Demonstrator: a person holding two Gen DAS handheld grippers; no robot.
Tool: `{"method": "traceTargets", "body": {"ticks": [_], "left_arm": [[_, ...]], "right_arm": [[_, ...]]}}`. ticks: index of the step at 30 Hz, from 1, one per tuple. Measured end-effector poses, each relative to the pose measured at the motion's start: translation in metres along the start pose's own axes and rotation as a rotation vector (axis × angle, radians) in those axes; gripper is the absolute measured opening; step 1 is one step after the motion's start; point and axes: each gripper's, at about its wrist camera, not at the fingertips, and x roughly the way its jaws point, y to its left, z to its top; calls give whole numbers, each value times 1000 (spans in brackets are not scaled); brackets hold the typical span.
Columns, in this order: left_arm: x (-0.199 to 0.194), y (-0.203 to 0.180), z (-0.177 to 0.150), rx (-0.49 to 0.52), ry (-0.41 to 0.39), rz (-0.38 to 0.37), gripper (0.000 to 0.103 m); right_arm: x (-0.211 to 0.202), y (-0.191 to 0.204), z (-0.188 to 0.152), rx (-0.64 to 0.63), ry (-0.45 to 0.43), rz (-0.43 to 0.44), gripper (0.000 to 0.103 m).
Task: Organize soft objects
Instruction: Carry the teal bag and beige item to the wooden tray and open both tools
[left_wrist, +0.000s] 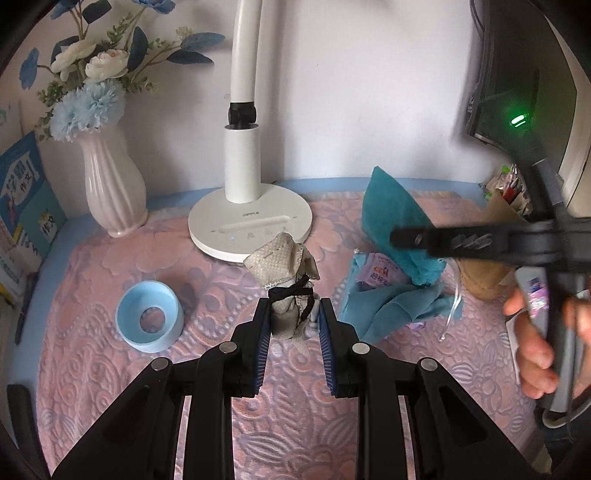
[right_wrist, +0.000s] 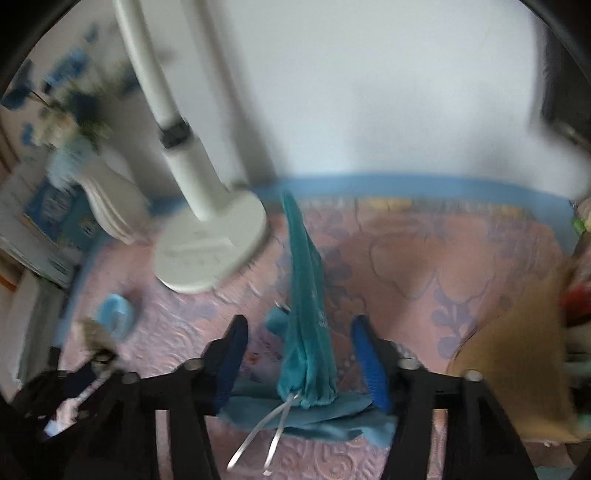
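Left gripper (left_wrist: 292, 317) pinches the grey pouch (left_wrist: 286, 258), upright above the pink mat (left_wrist: 110, 266) | right gripper (right_wrist: 299, 350) spread, teal bag (right_wrist: 308, 332) standing between its fingers, untouched

Grippers: two, the left gripper (left_wrist: 293, 317) and the right gripper (right_wrist: 299, 345), each with two blue-padded fingers.
Drawstring pouches: two, a grey patterned pouch (left_wrist: 284, 258) tied with black cord and a teal pouch (right_wrist: 308, 317) with white cord.
Blue cloths: one light blue cloth (left_wrist: 391, 306) lying flat under the teal pouch.
Desk lamps: one white lamp (left_wrist: 243, 173).
Vases: one white ribbed vase (left_wrist: 114, 184) of flowers.
Blue ring-shaped holders: one blue holder (left_wrist: 149, 319).
Hands seen: one, the right hand (left_wrist: 535, 354).
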Motion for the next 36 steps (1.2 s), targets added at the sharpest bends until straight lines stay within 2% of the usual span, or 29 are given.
{"method": "traceTargets", "body": {"ticks": [1,2,4,7,12,16,21,26,32,36], "left_arm": [[0,0,0,0,3,2,22],[2,1,1,1,4,0,22],[2,1,1,-3,3,-1,22],[2,0,2,-11,6,-19,22],[3,-18,8,23,3,-41,22],[3,-48,14,85,-7,-78,22],[10,-96,24,175,-5,-136,22],[13,-144,30,252,-8,-196,22],[12,-195,31,328,-5,-317,22],[14,-227,31,379,-8,-350,22]], "right_arm": [[8,-1,-1,7,24,3,27],[15,-4,-4,25,43,29,23],[12,-9,-9,51,16,73,20],[-9,-7,-18,-7,-47,63,17],[-60,0,-40,-93,-151,13,17],[-93,-20,-62,-80,-171,51,17],[-119,-51,-82,-27,-171,40,17],[-137,-95,-97,79,-119,26,17],[-160,-124,-114,124,-109,-10,17],[-170,-152,-123,187,-125,-23,17]]}}
